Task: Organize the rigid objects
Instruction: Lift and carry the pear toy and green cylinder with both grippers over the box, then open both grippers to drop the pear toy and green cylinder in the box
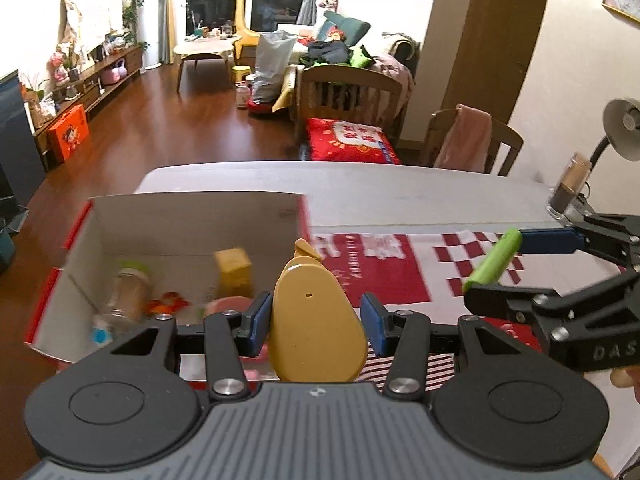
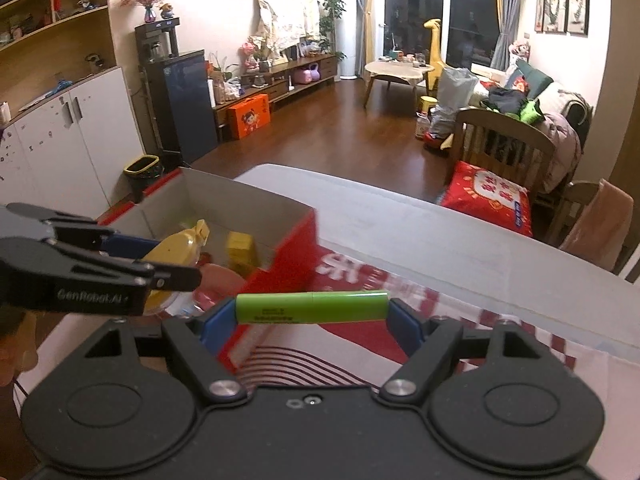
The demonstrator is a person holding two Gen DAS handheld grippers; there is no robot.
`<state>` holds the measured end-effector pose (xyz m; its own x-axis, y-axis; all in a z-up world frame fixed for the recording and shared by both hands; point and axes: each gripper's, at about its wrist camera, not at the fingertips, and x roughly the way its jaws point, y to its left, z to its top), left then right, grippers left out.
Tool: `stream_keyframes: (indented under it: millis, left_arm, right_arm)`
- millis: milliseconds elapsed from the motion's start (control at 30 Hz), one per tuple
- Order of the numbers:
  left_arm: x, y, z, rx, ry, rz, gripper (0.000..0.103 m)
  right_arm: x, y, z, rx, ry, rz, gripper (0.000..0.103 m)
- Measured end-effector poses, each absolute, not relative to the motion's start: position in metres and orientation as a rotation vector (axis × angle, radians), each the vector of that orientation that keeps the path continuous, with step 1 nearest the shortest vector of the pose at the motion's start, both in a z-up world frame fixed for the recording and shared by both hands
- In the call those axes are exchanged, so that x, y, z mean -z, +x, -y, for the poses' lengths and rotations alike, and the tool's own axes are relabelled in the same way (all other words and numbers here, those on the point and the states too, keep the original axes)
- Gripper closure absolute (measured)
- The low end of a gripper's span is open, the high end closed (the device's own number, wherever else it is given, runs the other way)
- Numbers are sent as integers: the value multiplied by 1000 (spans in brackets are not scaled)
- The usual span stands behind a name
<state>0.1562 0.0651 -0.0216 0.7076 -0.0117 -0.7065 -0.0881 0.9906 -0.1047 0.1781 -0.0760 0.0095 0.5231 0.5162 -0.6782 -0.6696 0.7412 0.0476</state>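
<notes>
My left gripper is shut on a yellow pear-shaped plastic bottle that stands upright between its blue pads, over the near right corner of the box. The open cardboard box, red outside and white inside, holds a clear jar, a yellow carton and small red and pink items. My right gripper is shut on a green tube, held end to end between its pads, just right of the box. Each gripper shows in the other's view: right gripper, left gripper.
The box stands at the left end of a grey table partly covered by a red-and-white cloth. A small glass bottle and a desk lamp sit at the table's right end. Wooden chairs stand beyond the far edge.
</notes>
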Motion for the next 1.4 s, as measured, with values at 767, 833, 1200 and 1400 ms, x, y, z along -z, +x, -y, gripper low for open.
stream_keyframes:
  millis: [767, 833, 1200, 1400]
  left_arm:
    - [66, 191, -205, -35, -32, -895, 56]
    - [70, 199, -209, -20, -22, -905, 56]
    - [98, 244, -206, 46, 35, -1018, 56]
    - [114, 262, -204, 73, 28, -1102, 56]
  right_arm:
    - [30, 171, -76, -711, -291, -790, 23]
    - [37, 175, -86, -707, -304, -804, 23]
    - [74, 197, -115, -672, -336, -901, 23]
    - [86, 201, -123, -675, -352, -945, 23]
